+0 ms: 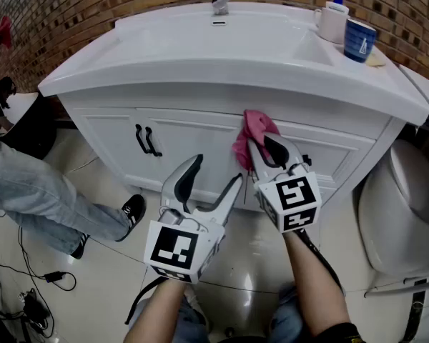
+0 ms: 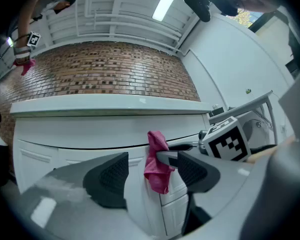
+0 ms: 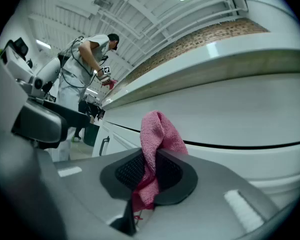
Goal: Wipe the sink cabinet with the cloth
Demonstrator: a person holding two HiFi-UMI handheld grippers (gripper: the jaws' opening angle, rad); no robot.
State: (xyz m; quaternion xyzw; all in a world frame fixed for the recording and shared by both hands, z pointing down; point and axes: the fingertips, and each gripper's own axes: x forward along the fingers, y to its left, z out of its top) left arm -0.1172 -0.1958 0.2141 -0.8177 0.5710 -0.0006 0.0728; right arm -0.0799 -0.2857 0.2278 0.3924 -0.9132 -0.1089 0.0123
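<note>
Right gripper (image 1: 262, 146) pinches the one pink cloth (image 1: 256, 123) at the single white sink cabinet (image 1: 200, 131); left gripper (image 1: 218, 170) spread, empty. Two black door handles (image 1: 140, 140) at left.

Red-brown brick wall (image 1: 71, 13) behind, glossy pale floor (image 1: 93, 291) with thin black cables (image 1: 53, 276) lying at left, white rounded ceramic fixture (image 1: 397, 206) at right, white ribbed ceiling (image 2: 120, 9) with long bright strip light (image 2: 165, 3).
</note>
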